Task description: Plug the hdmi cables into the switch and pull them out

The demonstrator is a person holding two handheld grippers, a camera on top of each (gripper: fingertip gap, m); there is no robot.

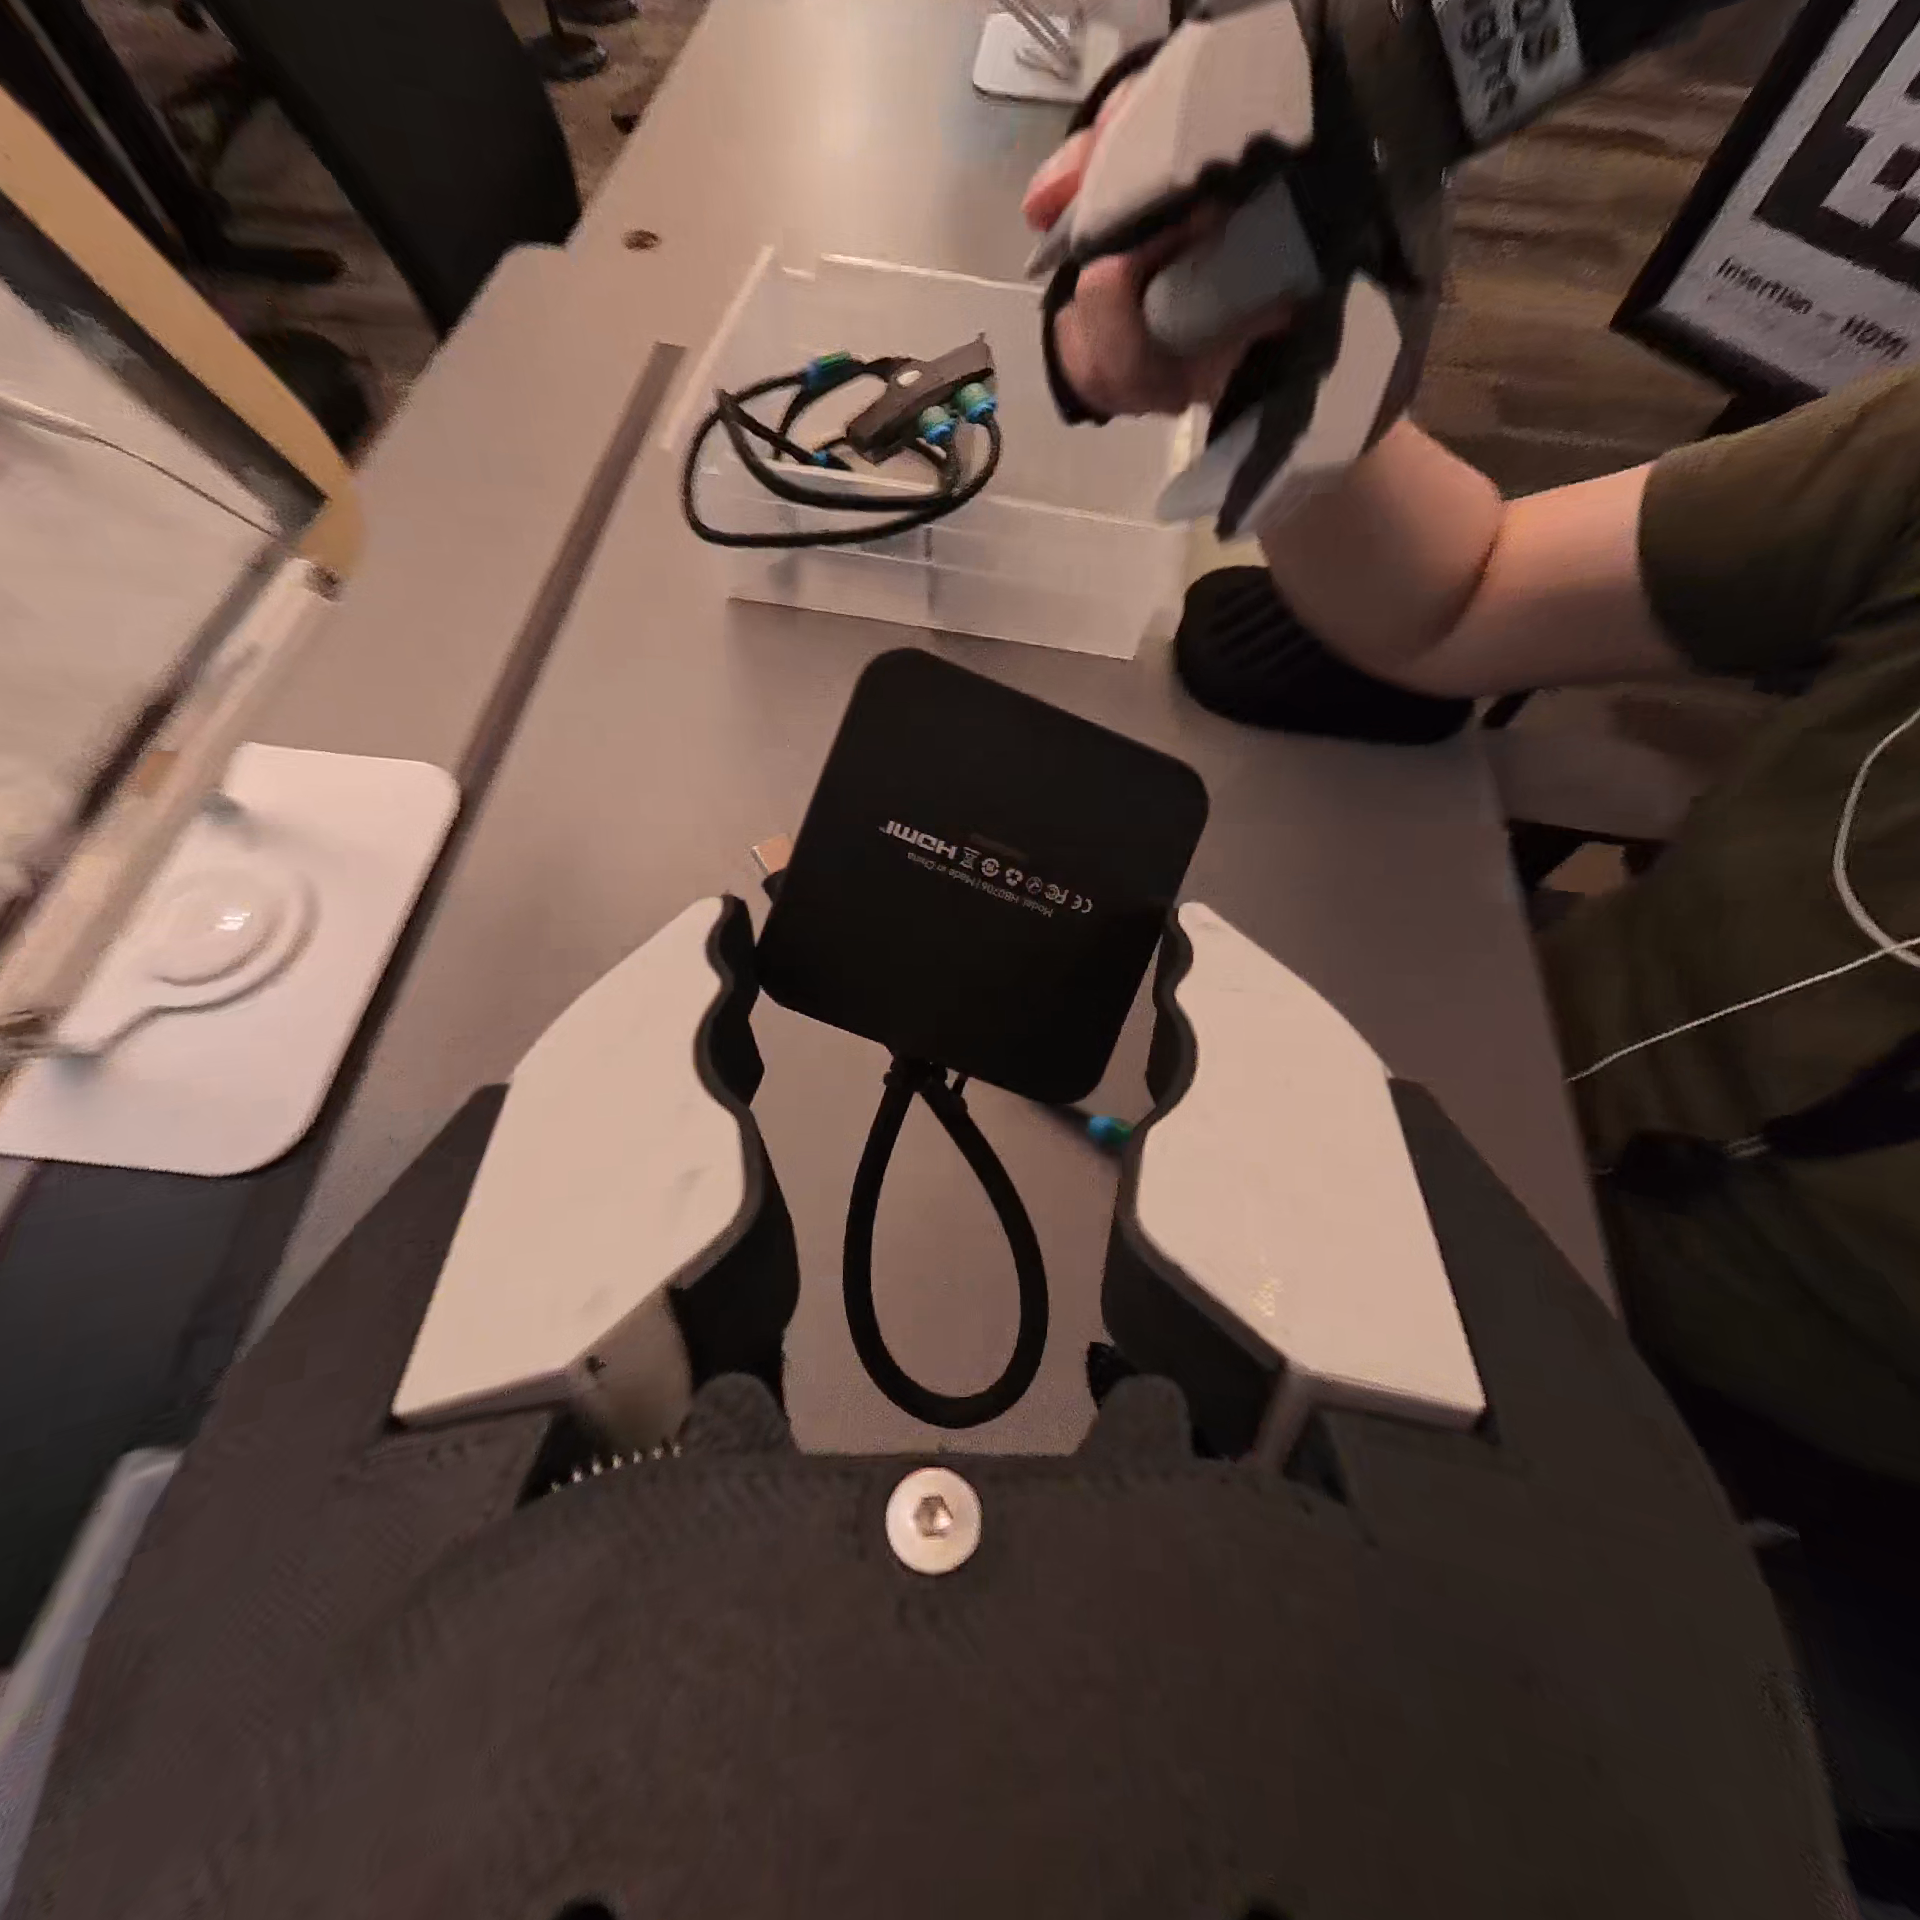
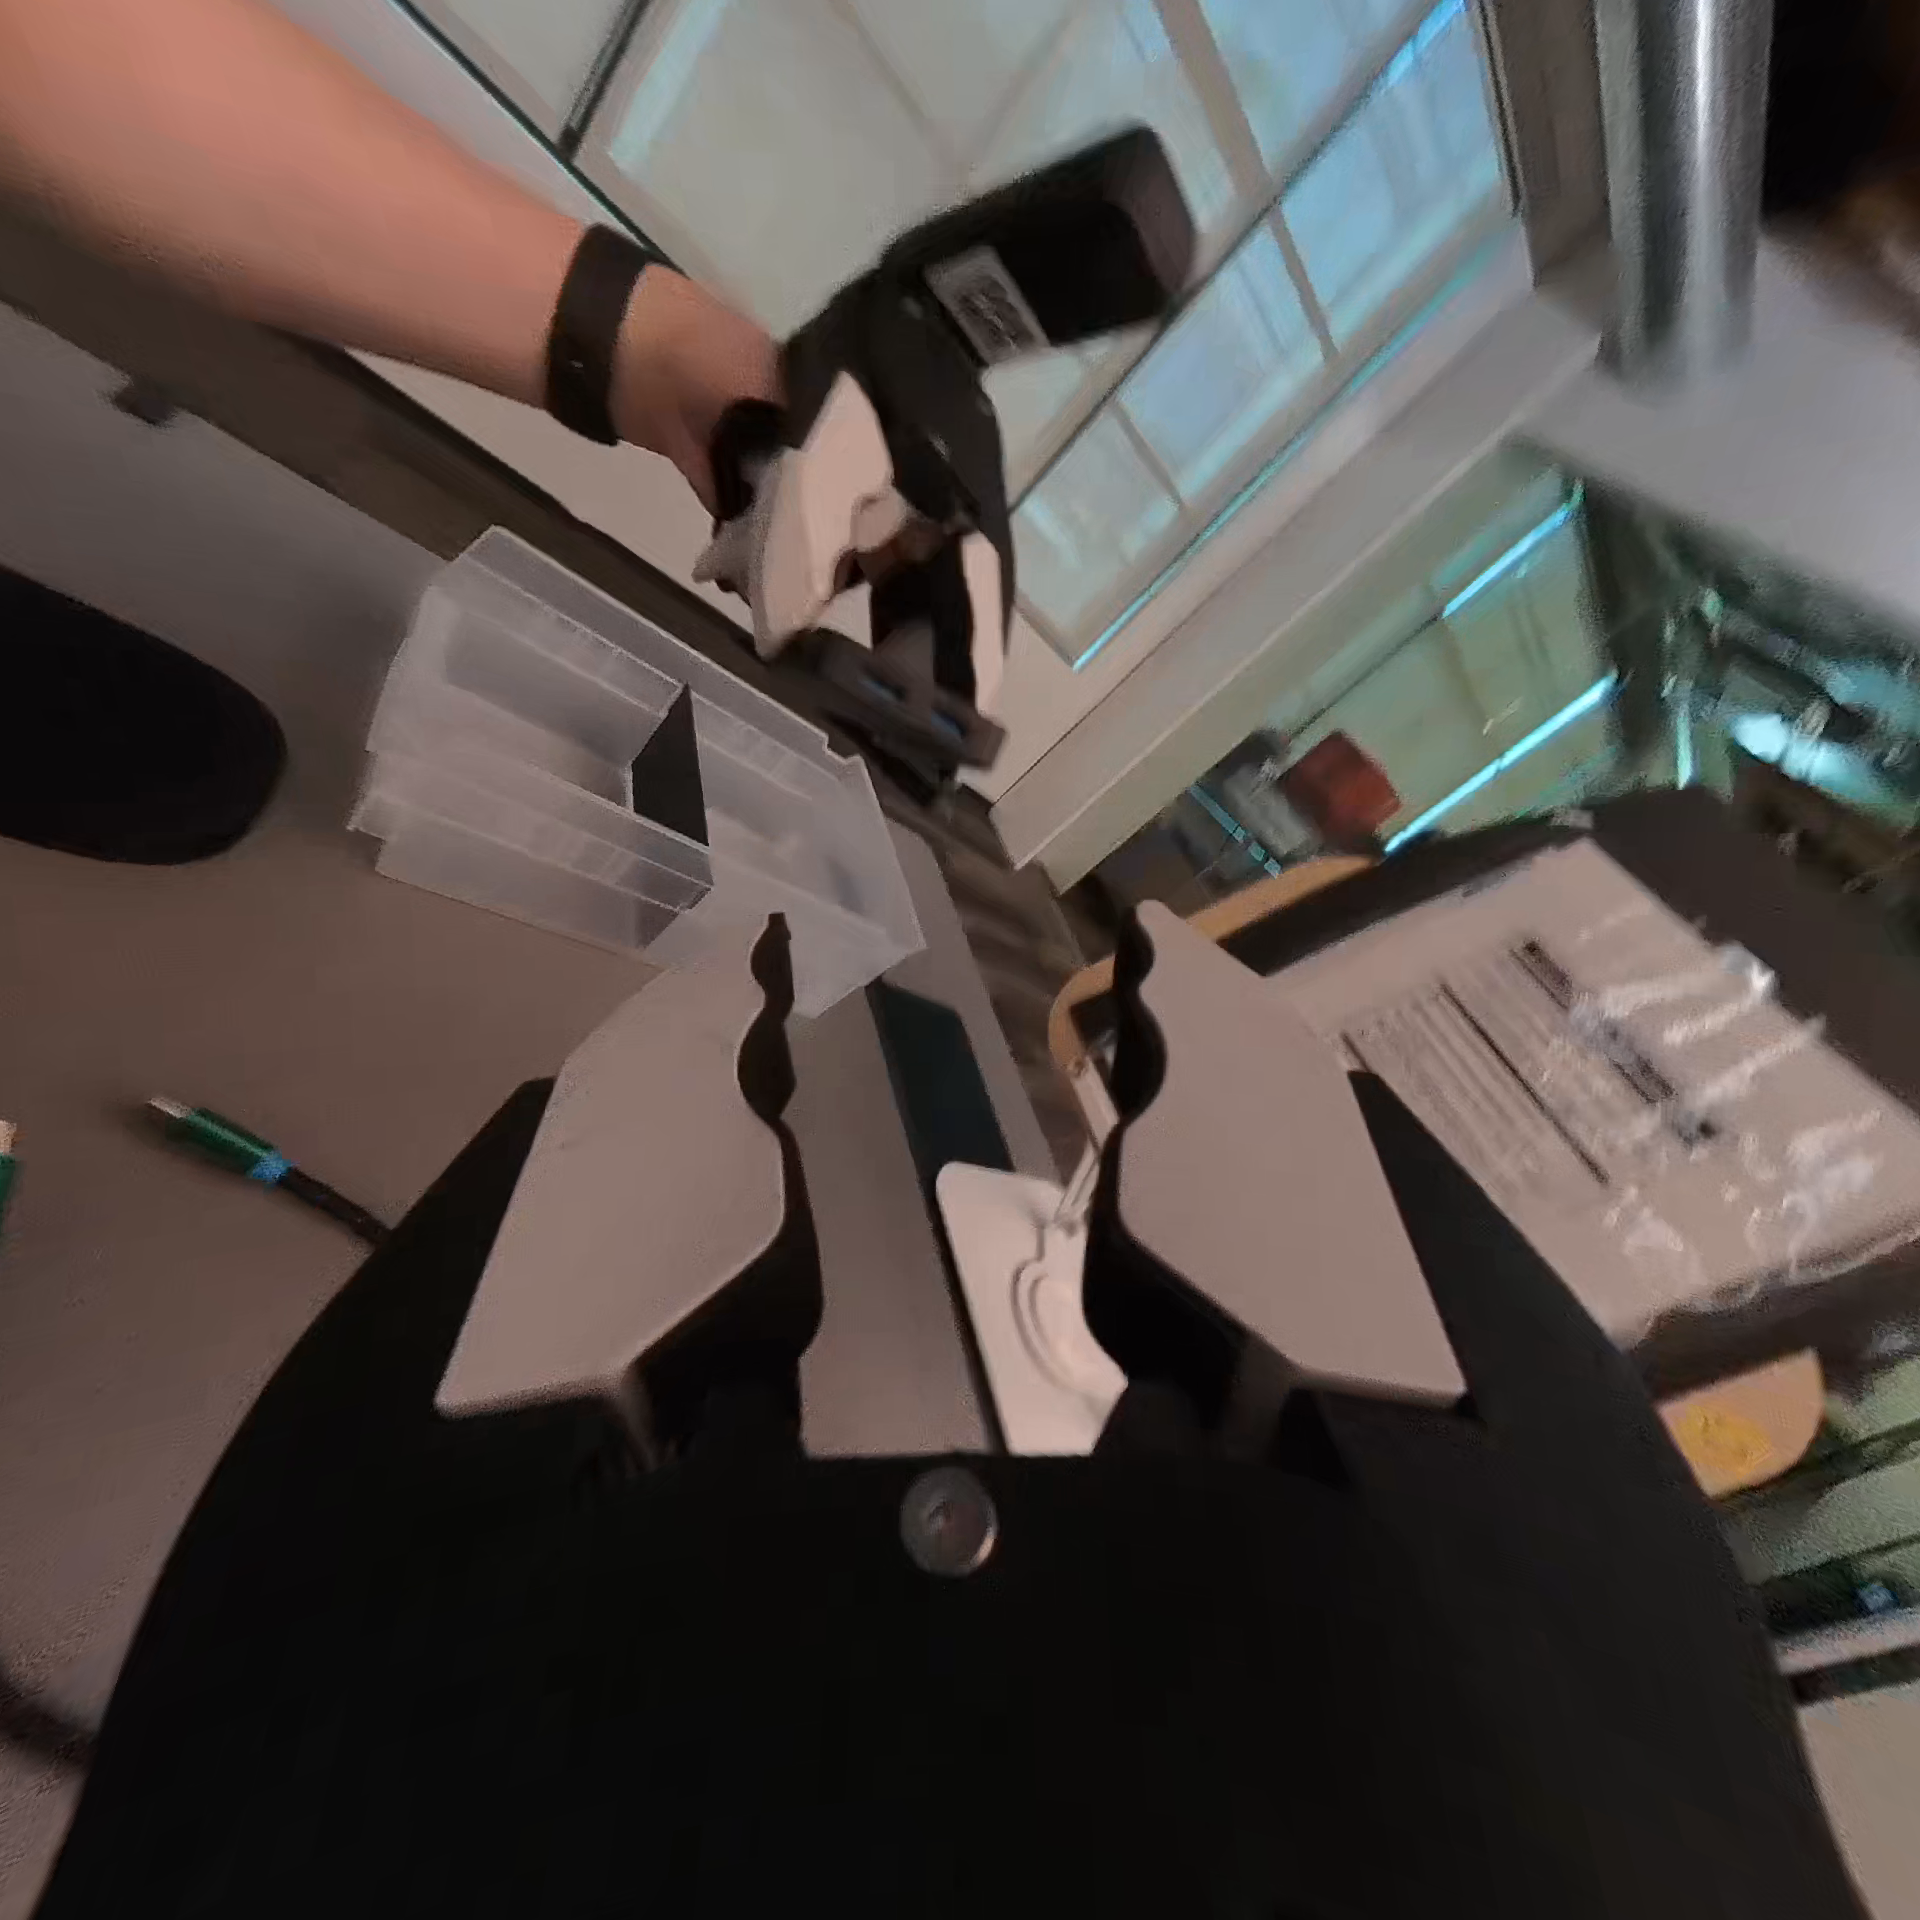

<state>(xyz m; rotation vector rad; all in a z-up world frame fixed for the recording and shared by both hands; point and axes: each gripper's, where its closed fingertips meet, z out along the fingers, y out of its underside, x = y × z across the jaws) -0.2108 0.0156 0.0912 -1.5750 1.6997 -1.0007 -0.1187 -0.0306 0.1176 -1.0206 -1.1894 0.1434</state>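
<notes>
My left gripper (image 1: pixel 951 987) clamps the black switch (image 1: pixel 987 873) above the bench (image 1: pixel 644 727), while my right gripper (image 2: pixel 951 997) hangs open and empty, a green-tipped HDMI cable (image 2: pixel 223 1143) lying left.

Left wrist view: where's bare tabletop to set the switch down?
Free: the strip between the switch and the clear tray, and left toward the white base plate. Crowded: inside the tray with the coiled cables.
</notes>
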